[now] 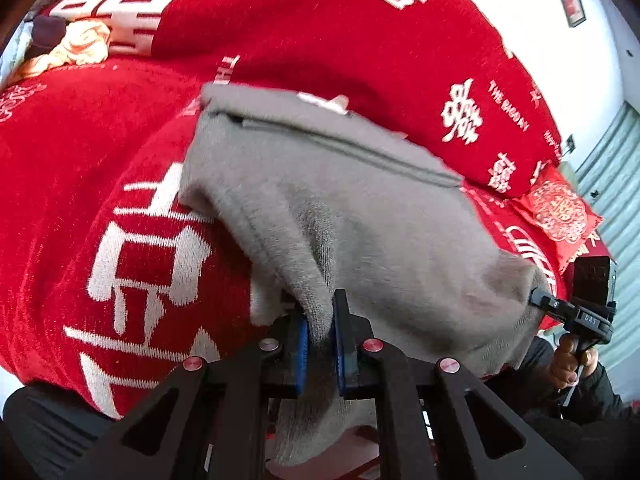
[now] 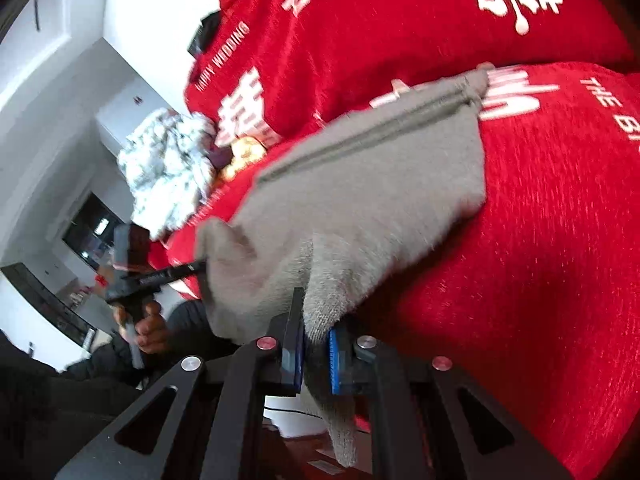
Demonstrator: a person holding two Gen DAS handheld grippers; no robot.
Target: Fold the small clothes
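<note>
At the bottom of the left wrist view we see our left hand-held gripper point(image 1: 320, 336) clamped on a fold of the grey garment point(image 1: 360, 208), cloth pinched between its two blue pads point(image 1: 303, 354). The right wrist view shows the same at its bottom centre: our right hand-held gripper point(image 2: 314, 346) is closed on another corner of the grey garment point(image 2: 360, 200), with a strip of cloth hanging down behind the pads.

Each camera also catches the other tool: the right hand-held gripper at the lower right of the left view, the left hand-held gripper at the lower left of the right view, each touching the garment's near edge, with a bare hand point(image 2: 148, 326) on the handle.

We count one garment in work. It is grey, fuzzy and knitted, with a ribbed band and a double seam along its far edge; it is lifted at the near side and slopes away onto the red blanket point(image 1: 100, 200).

That blanket, red with large white characters and small white lettering, covers the whole surface. One red embroidered cushion point(image 1: 558, 210) lies at the right of the left view. Farther off, at the upper left, sits a small heap of pale orange cloth point(image 1: 78, 50); in the right view one white patterned bundle point(image 2: 164, 164) lies at centre left. Beyond are white walls point(image 2: 60, 100) and two framed pictures point(image 1: 572, 2) at the upper right of the left view.
</note>
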